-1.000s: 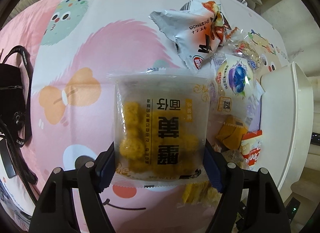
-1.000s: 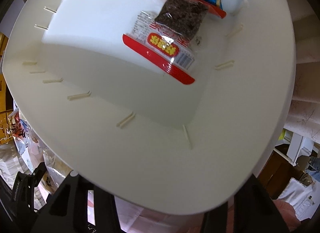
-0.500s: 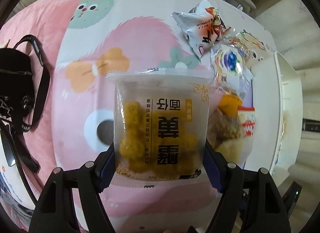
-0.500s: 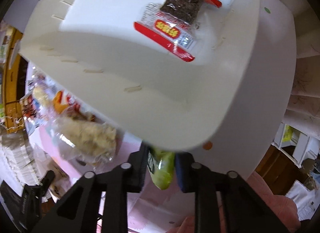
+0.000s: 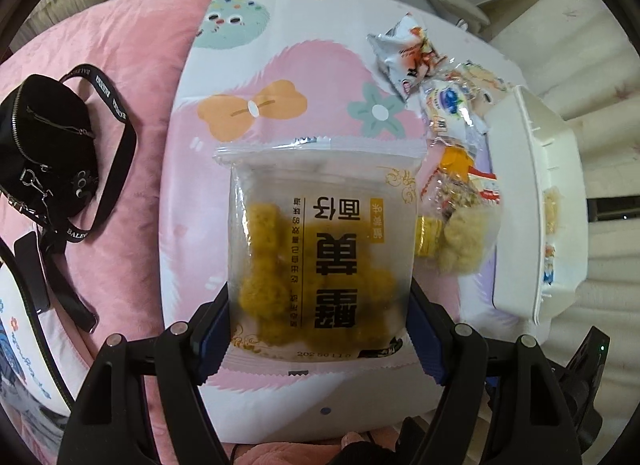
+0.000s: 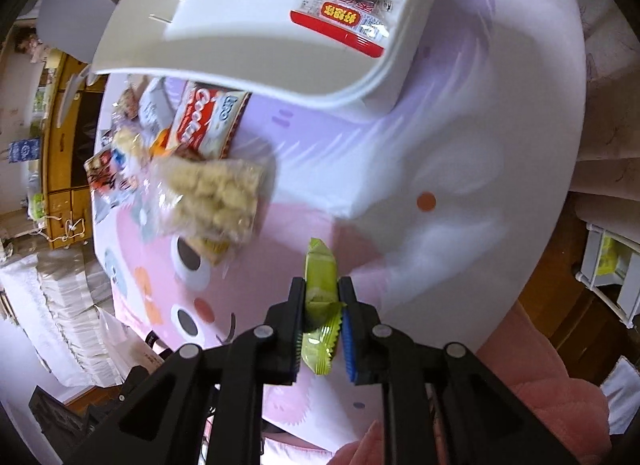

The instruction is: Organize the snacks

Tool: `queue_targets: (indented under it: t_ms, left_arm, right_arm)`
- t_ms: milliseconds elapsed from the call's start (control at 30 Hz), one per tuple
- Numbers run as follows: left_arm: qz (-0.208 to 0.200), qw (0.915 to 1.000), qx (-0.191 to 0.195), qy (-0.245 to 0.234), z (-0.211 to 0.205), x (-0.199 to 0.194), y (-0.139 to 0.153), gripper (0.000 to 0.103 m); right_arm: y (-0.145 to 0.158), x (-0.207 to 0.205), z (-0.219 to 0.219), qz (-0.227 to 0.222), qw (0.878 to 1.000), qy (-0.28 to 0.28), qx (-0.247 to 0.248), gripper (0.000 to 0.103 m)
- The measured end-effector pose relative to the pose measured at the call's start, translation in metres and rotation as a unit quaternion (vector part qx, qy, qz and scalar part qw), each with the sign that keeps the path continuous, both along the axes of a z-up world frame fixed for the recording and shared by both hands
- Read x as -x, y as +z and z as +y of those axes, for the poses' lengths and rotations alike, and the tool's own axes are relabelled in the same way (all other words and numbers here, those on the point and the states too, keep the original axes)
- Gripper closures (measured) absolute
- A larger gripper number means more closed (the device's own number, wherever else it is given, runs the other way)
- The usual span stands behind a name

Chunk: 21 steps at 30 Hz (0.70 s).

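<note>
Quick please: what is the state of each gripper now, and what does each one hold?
Left gripper: closed on the frosted bag of yellow puffed snacks.
Right gripper: closed on the small green snack packet.

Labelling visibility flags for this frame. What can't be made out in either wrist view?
- Left wrist: part of the loose snack pile sits behind the frosted bag of yellow puffs held in the left gripper.
- Left wrist: the white plastic tray's contents are mostly hidden by its wall.
- Right wrist: the tray's far end is cut off by the top edge.
- Right wrist: the small green foil packet's print is unreadable, pinched edge-on in the right gripper.
</note>
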State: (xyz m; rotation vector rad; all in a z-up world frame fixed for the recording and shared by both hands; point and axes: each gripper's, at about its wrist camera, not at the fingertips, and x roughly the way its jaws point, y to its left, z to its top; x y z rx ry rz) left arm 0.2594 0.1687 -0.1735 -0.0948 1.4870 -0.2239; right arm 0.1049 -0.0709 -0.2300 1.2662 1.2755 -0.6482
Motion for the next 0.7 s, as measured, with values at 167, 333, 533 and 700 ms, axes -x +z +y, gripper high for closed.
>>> queue_targets:
  t_ms: [167,333,533,700]
  left_arm:
    - [-0.025,0.9994,0.019,-0.016,0.016,0.022,0.013,0.028]
    - [-0.035,0.9978,0.050,-0.025,0.020,0.037,0.019,0.028]
    - [-0.052,0.9952,0.064,-0.051,0.015,0.047,0.033,0.027]
    - [-0.069,0.9923,0.070,-0.076,0.000,0.050,0.045,0.027]
  right_arm:
    - [0.010,0.014,0.009,-0.028,1.000,0.002,0.006,0.087]
    - [0.023,0.030,0.020,-0.041,0.999,0.016,0.020,0.087]
    - [0.040,0.038,0.020,-0.067,0.997,0.025,0.036,0.087]
    - [0.054,0.039,0.013,-0.089,0.994,0.037,0.055,0.087]
